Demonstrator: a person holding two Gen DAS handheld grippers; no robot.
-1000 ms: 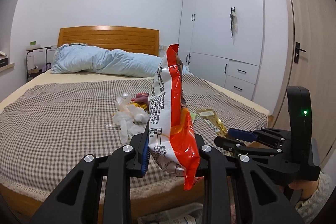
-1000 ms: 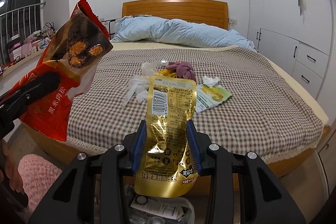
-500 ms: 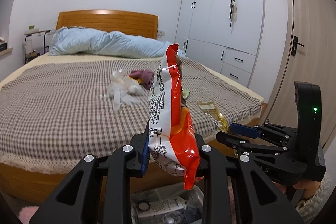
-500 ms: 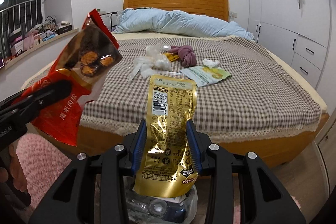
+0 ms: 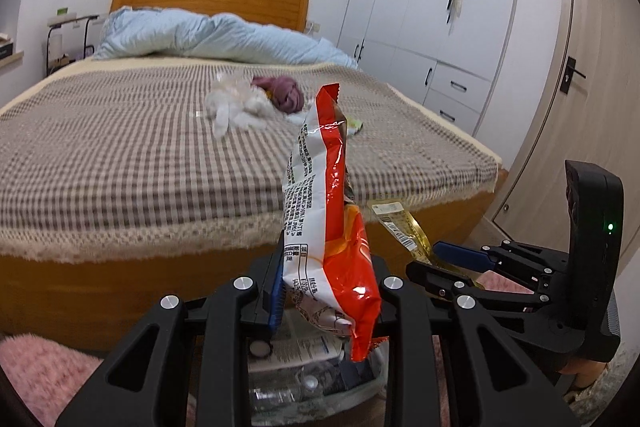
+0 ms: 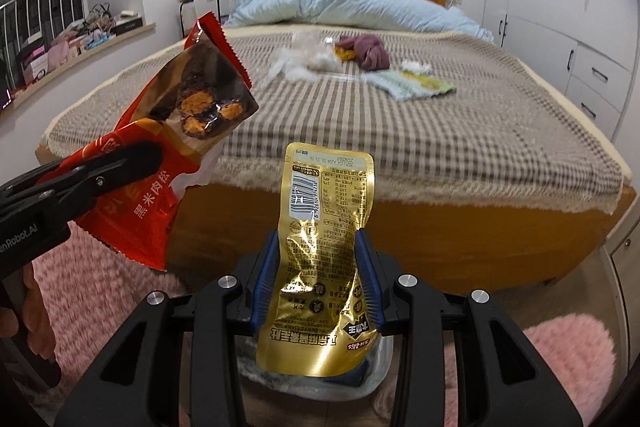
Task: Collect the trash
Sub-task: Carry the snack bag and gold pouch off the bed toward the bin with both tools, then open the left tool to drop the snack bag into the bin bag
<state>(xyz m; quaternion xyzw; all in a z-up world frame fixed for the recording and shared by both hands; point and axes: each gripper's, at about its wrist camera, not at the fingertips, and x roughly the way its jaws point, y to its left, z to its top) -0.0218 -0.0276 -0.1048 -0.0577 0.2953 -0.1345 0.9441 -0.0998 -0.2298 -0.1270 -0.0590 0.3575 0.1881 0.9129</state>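
My left gripper (image 5: 326,287) is shut on a red and white snack wrapper (image 5: 326,223) that stands upright between its blue pads. The same red wrapper (image 6: 168,147) shows at the left of the right wrist view. My right gripper (image 6: 318,279) is shut on a gold foil pouch (image 6: 324,263), whose edge (image 5: 400,227) shows in the left wrist view. Below both grippers lies a clear bag of trash (image 5: 316,379), (image 6: 376,367) on the floor. On the checked bedspread (image 6: 440,131) remain crumpled white plastic (image 6: 304,61), a purple cloth (image 6: 372,53) and a green-white wrapper (image 6: 412,85).
The wooden bed frame (image 6: 460,235) stands just ahead. Pink fluffy rugs (image 6: 576,359) lie on the floor either side of the bag. White wardrobes (image 5: 440,27) and a door (image 5: 588,75) stand on the right, a windowsill with clutter (image 6: 80,35) on the left.
Both grippers have sunk from above bed height to the bed's edge, each with its wrapper still held. The trash bag on the floor has come into view beneath them.
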